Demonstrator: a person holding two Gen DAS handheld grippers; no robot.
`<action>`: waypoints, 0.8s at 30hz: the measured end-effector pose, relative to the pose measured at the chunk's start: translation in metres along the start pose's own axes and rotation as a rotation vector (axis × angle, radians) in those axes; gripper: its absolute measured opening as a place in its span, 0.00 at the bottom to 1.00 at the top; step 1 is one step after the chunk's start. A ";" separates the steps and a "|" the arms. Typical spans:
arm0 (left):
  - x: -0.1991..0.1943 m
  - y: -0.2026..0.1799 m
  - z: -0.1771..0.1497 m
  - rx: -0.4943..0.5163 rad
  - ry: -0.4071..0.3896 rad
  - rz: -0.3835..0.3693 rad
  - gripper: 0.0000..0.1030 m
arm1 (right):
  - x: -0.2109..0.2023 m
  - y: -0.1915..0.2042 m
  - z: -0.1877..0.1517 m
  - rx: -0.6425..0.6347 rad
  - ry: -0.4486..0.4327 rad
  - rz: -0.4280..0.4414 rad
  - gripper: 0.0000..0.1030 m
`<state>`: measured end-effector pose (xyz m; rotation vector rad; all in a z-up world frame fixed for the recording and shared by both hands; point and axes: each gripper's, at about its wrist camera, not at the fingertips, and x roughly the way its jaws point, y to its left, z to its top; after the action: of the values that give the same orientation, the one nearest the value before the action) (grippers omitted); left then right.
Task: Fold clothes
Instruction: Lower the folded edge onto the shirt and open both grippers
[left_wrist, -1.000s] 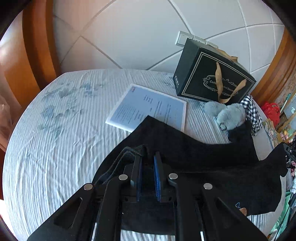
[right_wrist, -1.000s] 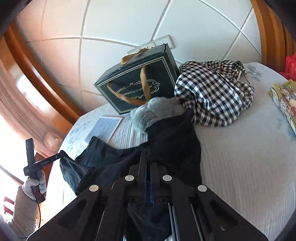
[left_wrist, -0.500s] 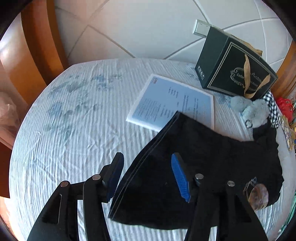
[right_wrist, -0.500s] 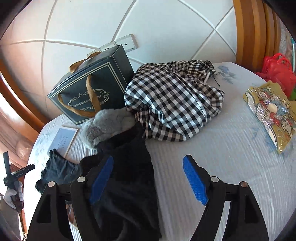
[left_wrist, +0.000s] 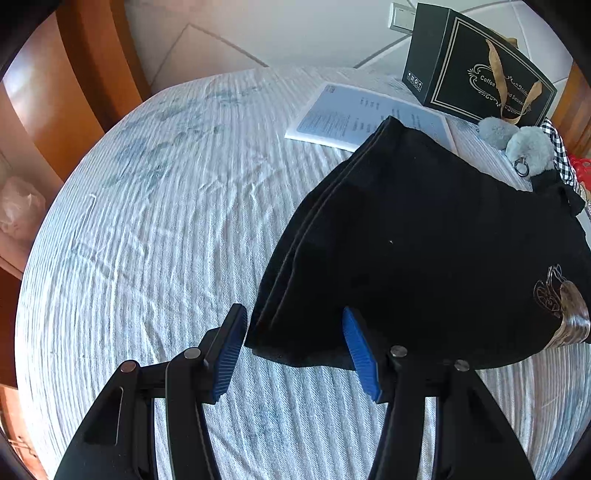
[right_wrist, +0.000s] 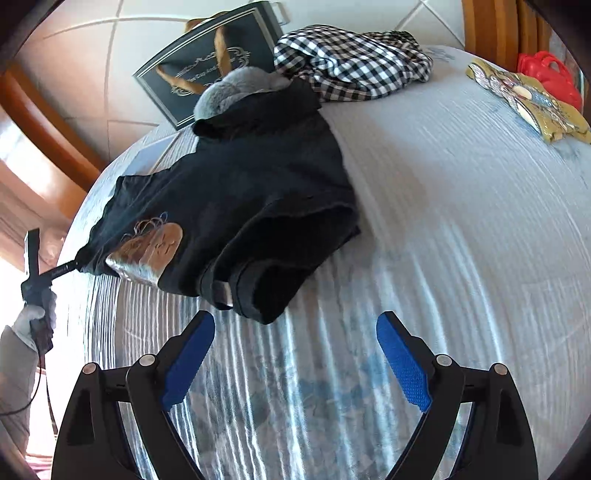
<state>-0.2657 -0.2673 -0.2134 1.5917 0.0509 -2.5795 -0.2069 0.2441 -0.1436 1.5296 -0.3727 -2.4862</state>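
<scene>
A black garment (left_wrist: 424, 243) with a shiny print lies folded on the striped bed sheet; it also shows in the right wrist view (right_wrist: 236, 184). My left gripper (left_wrist: 293, 349) is open and empty, its blue pads (left_wrist: 225, 354) just short of the garment's near corner. My right gripper (right_wrist: 295, 362) is open and empty, hovering over bare sheet in front of the garment's folded sleeve end (right_wrist: 240, 288). The left gripper shows at the far left edge of the right wrist view (right_wrist: 38, 269), at the garment's corner.
A black gift bag (left_wrist: 476, 70) stands by the padded headboard, a paper booklet (left_wrist: 354, 114) and grey fur pompoms (left_wrist: 524, 144) in front of it. A checked garment (right_wrist: 351, 62) lies beyond the black one. A patterned item (right_wrist: 532, 107) and red object (right_wrist: 550, 74) sit at the right.
Both grippers were shut on the black garment a second ago. They let it go, opened wide and drew back, and the garment now rests flat on the bed.
</scene>
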 end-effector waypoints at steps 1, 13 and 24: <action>0.000 0.000 0.000 0.004 -0.002 0.004 0.56 | 0.004 0.005 -0.001 -0.013 -0.005 0.006 0.67; -0.001 0.005 0.003 -0.059 -0.026 -0.051 0.10 | 0.053 0.040 0.018 -0.044 0.011 0.023 0.10; -0.057 0.022 -0.037 -0.058 0.010 -0.082 0.07 | 0.007 0.039 0.009 -0.114 0.077 0.049 0.06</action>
<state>-0.2055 -0.2818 -0.1782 1.6143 0.1938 -2.6052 -0.2165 0.2059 -0.1338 1.5468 -0.2488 -2.3597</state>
